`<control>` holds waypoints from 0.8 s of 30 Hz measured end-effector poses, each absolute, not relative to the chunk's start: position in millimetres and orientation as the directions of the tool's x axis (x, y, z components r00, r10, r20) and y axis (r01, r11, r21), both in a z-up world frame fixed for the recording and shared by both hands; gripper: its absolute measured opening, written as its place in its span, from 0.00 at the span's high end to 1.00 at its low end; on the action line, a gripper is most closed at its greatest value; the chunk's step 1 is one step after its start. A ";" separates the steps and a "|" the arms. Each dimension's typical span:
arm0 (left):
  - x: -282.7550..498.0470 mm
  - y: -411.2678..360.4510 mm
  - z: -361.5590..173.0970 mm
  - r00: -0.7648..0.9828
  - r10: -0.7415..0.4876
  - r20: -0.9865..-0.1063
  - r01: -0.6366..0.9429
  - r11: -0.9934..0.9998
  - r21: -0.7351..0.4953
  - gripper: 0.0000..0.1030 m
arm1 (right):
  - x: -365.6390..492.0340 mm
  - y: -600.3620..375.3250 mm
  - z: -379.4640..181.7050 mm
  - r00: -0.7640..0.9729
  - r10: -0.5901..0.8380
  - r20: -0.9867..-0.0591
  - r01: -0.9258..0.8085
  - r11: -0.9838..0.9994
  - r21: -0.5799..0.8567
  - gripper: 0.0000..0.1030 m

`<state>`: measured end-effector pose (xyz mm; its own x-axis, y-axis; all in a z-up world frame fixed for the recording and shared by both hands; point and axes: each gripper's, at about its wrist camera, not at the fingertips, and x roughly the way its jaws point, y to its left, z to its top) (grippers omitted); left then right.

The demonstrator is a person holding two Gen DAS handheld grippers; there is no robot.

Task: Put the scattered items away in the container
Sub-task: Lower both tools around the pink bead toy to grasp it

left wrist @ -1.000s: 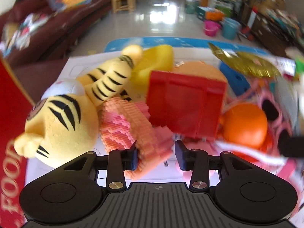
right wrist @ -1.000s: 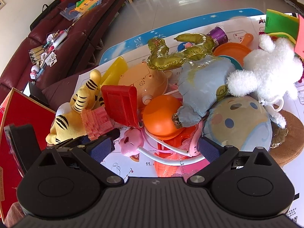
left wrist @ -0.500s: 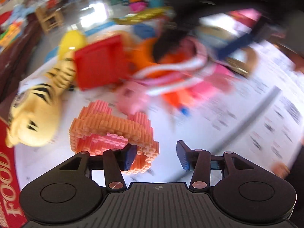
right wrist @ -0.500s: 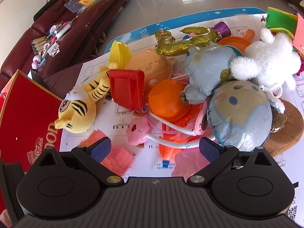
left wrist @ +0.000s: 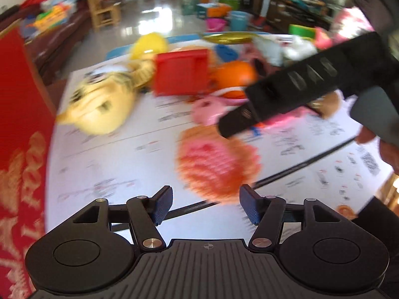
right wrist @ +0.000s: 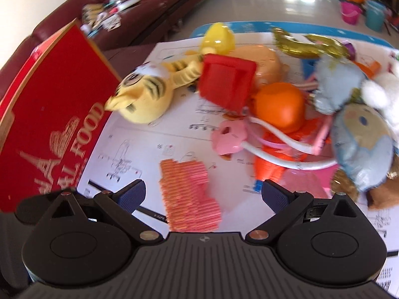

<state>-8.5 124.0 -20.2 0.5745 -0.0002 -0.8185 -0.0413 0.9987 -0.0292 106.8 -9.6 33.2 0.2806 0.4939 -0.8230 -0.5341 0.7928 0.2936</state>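
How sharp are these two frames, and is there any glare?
Left wrist: heavy motion blur smears the pink brick toy and tiger plush; the left gripper itself stays crisp. Right wrist: milder blur, red box lettering legible. Both views: window glare on the floor.

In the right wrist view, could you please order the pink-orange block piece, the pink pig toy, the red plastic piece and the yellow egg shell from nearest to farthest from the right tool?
1. Pink-orange block piece, between the fingers.
2. Pink pig toy, centre.
3. Red plastic piece, beyond it.
4. Yellow egg shell, far edge.

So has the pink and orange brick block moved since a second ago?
Yes. The pink and orange brick block left the tiger plush and red tray, and now lies apart on the paper, nearer the camera.
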 end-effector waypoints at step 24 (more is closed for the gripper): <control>65.4 122.8 2.5 0.587 0.019 -0.809 0.002 1.000 0.025 0.27 | 140.4 -63.1 11.7 0.395 0.382 -0.836 -0.399 0.891 0.218 0.03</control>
